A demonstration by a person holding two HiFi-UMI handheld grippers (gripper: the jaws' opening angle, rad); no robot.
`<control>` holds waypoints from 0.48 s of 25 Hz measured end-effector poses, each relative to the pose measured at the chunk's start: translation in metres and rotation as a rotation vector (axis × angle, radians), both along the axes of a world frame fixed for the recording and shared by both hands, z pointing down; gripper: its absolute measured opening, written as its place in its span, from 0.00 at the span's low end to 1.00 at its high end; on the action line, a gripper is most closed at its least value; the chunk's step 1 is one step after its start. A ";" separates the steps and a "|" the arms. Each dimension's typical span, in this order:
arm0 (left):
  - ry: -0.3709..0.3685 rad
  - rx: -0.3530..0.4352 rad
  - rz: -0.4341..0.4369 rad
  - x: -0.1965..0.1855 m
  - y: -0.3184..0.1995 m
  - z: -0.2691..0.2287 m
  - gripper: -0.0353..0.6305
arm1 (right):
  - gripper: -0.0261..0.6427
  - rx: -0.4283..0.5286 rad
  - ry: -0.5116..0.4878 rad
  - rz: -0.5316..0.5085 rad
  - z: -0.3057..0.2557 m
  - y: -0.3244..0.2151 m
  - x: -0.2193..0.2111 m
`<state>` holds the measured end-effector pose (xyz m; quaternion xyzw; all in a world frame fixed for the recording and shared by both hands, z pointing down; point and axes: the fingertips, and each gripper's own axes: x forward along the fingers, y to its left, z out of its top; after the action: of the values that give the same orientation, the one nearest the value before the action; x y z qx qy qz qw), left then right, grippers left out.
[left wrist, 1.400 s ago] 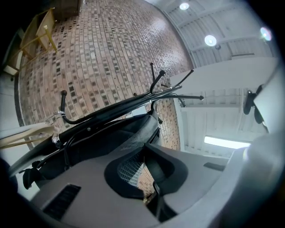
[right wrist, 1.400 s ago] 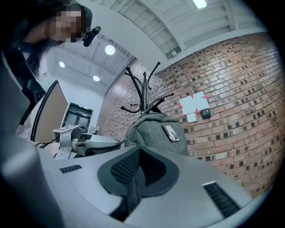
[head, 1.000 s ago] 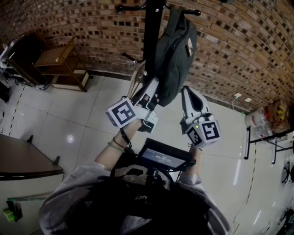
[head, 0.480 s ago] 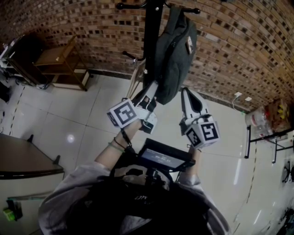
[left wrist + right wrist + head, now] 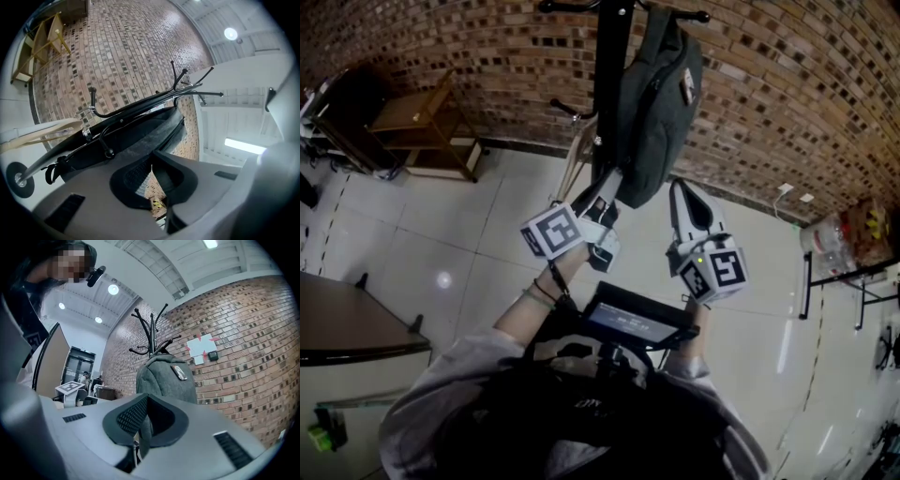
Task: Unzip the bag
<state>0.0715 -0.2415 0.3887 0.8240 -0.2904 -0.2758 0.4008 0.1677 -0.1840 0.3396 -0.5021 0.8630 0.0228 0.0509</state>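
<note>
The left gripper [image 5: 609, 186], smooth grey plastic with mesh-textured pads, has its jaws drawn to a thin slit on nothing, tips at the lower end of the bag [image 5: 656, 103]. The right gripper [image 5: 680, 187], just beside it, is equally narrow and empty. The soft, rounded grey fabric bag hangs from a black metal coat stand [image 5: 609, 84] over glossy pale floor tiles [image 5: 459, 234], against a rough brick wall [image 5: 487, 56].
</note>
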 end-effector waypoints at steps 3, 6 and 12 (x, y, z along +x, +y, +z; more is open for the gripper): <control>-0.016 -0.013 -0.001 0.000 0.002 0.009 0.06 | 0.03 -0.009 0.000 0.000 0.004 0.002 -0.002; -0.026 -0.027 0.000 0.000 0.001 0.017 0.06 | 0.03 -0.017 -0.003 -0.003 0.006 0.002 -0.004; -0.045 -0.049 -0.001 0.003 -0.001 0.032 0.06 | 0.03 -0.020 0.004 0.001 0.008 0.001 -0.003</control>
<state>0.0748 -0.2425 0.4204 0.8197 -0.3066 -0.2504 0.4140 0.1646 -0.1832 0.3479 -0.5029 0.8631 0.0153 0.0444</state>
